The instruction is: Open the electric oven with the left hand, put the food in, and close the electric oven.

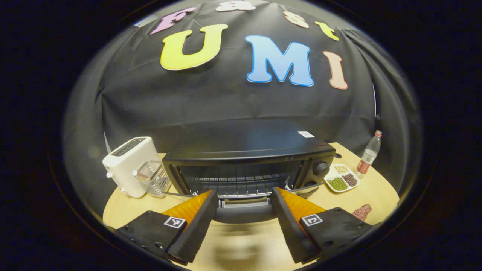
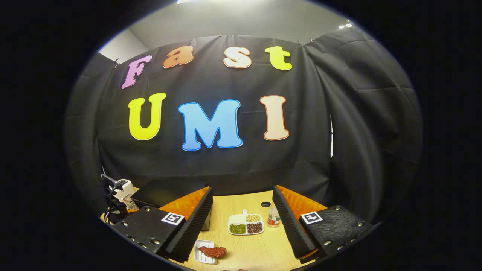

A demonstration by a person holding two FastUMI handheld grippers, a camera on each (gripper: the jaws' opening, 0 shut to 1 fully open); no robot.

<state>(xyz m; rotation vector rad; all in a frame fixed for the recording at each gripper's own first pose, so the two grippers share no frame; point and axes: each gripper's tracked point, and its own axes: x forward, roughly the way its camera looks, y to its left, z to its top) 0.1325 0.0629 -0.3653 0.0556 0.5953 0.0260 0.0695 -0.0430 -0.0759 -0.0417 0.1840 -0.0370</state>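
We found the left gripper (image 1: 244,195) spread wide, empty, before the rigid oven (image 1: 248,165). The right gripper (image 2: 243,210), equally wide, held nothing; the food (image 2: 212,251) looked light, best pinched mid-body.

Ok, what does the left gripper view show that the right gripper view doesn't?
Left gripper view: a white toaster, a clear basket beside it, and the oven with its wire rack, seen past the open left tool. Right gripper view: the small white tray under the reddish food, and the open right tool. Shared: the wooden table, the divided plate of beans, the bottle and the reddish food.
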